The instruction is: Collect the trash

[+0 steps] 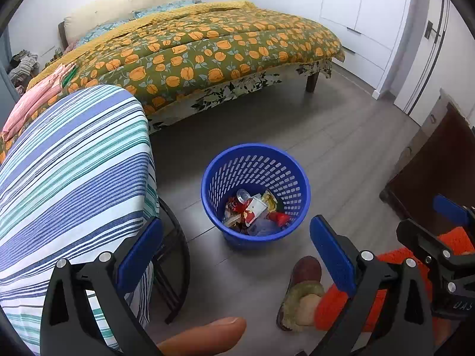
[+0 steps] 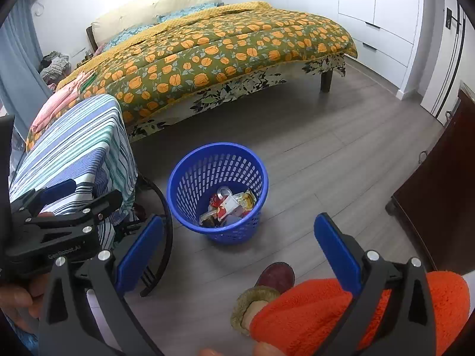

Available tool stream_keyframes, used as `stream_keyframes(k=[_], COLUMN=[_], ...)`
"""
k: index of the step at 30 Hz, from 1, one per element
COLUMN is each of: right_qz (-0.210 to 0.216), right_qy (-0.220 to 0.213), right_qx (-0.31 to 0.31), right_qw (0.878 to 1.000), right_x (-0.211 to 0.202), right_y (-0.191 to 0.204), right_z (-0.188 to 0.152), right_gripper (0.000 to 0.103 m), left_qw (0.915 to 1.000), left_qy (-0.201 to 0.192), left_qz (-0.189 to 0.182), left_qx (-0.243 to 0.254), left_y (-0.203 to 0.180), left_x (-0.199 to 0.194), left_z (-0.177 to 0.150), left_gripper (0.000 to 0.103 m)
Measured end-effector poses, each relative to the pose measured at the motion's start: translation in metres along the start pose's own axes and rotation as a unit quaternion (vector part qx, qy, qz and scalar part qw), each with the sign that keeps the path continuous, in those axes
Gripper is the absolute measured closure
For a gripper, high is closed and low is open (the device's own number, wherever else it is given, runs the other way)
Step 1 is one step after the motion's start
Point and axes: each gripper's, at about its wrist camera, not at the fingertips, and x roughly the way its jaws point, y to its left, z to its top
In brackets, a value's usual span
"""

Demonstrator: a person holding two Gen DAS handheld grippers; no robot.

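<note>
The blue perforated wastebasket (image 1: 255, 192) stands on the grey plank floor (image 1: 341, 154) between the striped-cloth tabletop (image 1: 74, 163) and a dark wooden cabinet (image 1: 430, 184); wrappers (image 1: 255, 210) lie in its bottom; the left gripper (image 1: 236, 252) and right gripper (image 2: 239, 250) both have fingers spread, empty.
</note>
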Motion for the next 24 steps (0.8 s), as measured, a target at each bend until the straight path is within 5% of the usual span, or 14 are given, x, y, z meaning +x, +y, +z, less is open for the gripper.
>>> stream_keyframes(k=[24], right_qz=[0.002], right_qy=[0.002], right_qx=[-0.002], right_qw=[1.000], right_x=[0.0021], right_y=[0.0006], right_z=[-0.0006], right_gripper=[0.005], left_qw=[1.0000], left_qy=[0.005], left_qz=[0.000], left_qx=[-0.001], left_y=[0.0007], left_x=[0.0036], left_z=[-0.0056], left_gripper=[0.005])
